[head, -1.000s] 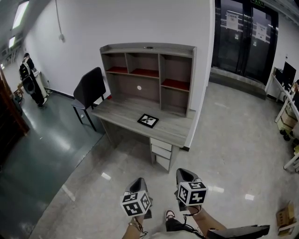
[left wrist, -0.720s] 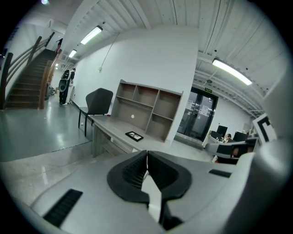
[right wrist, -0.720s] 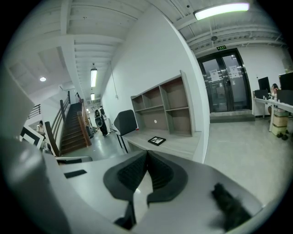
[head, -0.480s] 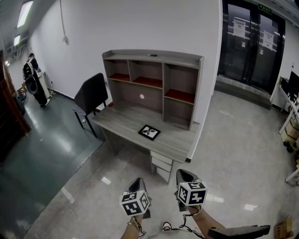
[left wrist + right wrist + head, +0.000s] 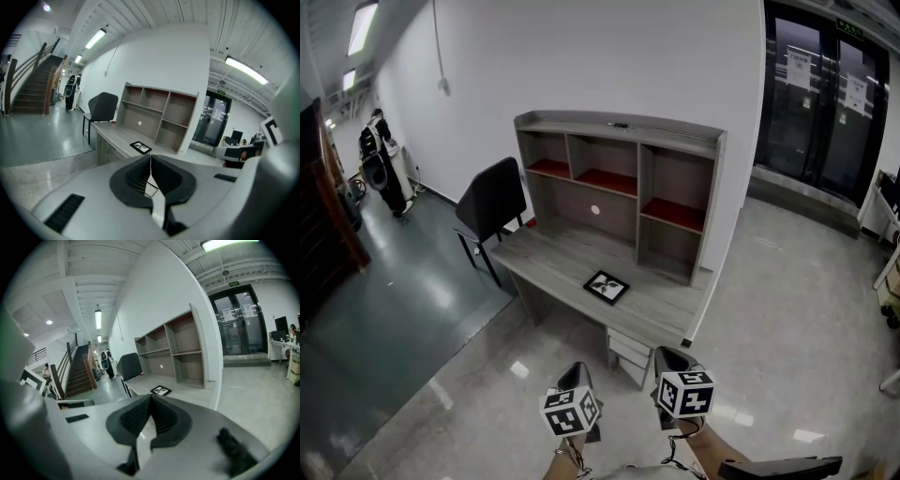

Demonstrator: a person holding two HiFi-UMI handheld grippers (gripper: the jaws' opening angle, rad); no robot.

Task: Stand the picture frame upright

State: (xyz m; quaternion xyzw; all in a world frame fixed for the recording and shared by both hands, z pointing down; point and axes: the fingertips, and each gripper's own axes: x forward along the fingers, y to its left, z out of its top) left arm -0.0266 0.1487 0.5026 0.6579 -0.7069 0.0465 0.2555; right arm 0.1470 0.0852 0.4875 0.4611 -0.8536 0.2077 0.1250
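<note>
The picture frame [image 5: 607, 287] lay flat, black-edged, on the desk [image 5: 548, 258] at centre frame, just below the hutch [image 5: 675, 155] with its red-floored cubbies; the drawers [image 5: 628, 350] under the desktop sat shut; my left gripper [image 5: 576, 373] and right gripper [image 5: 670, 358], low in the frame, had jaws pressed together, empty; only my gripper views showed a staircase [image 5: 33, 89].

Top of desk [image 5: 562, 253]: grey wood grain, matt. Its shelf boards [image 5: 672, 213]: red, matt. The floor [image 5: 787, 319]: pale polished stone look, glossy, mirrors the lamps. The chair [image 5: 492, 195]: black, matt. The picture frame [image 5: 607, 287]: black border, faint sheen. The left gripper [image 5: 150, 158] and right gripper [image 5: 150, 397]: smooth grey plastic; pads [image 5: 138, 176] ribbed, matt black.
</note>
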